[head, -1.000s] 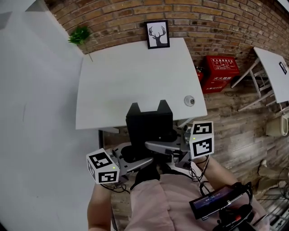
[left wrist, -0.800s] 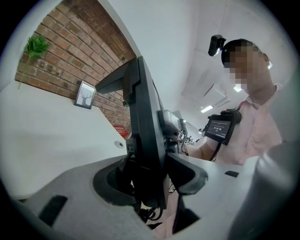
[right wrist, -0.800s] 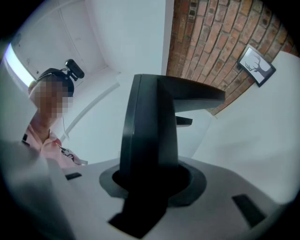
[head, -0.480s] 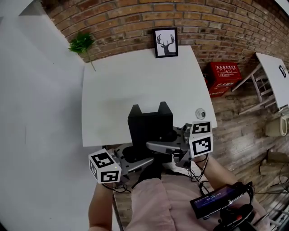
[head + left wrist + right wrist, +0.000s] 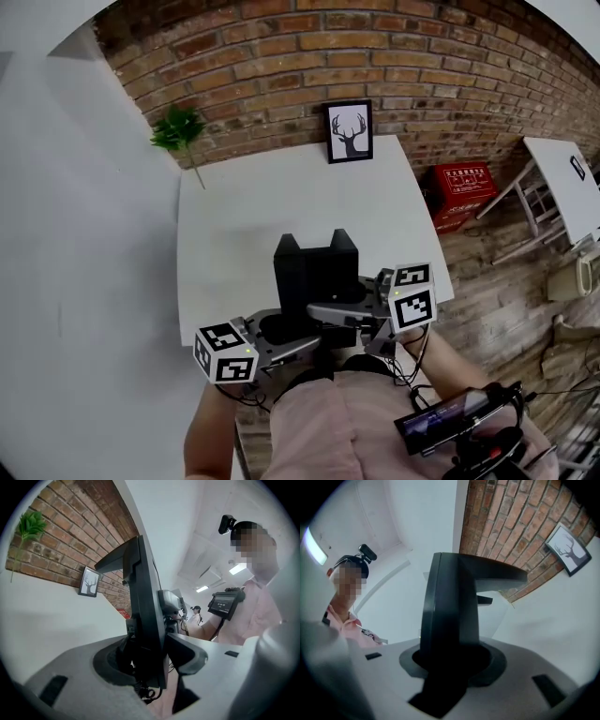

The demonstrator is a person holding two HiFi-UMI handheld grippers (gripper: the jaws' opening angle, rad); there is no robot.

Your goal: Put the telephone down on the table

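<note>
A black telephone (image 5: 317,277) hangs upright between my two grippers, over the near edge of the white table (image 5: 272,202). My left gripper (image 5: 284,331) presses on its left side and my right gripper (image 5: 330,314) on its right side, both shut on it. In the left gripper view the telephone (image 5: 143,616) stands edge-on between the grey jaws of the left gripper (image 5: 150,660), with a cord dangling below. In the right gripper view the dark body of the telephone (image 5: 450,616) fills the gap of the right gripper (image 5: 452,660). I cannot see its underside.
A framed deer picture (image 5: 350,131) leans against the brick wall at the table's far edge. A green plant (image 5: 178,131) sticks up at the far left corner. A red box (image 5: 466,183) and a second white table (image 5: 562,164) stand to the right on the wooden floor.
Both grippers have carried the telephone forward, from in front of the table's near edge to over it. The grip looks unchanged.
</note>
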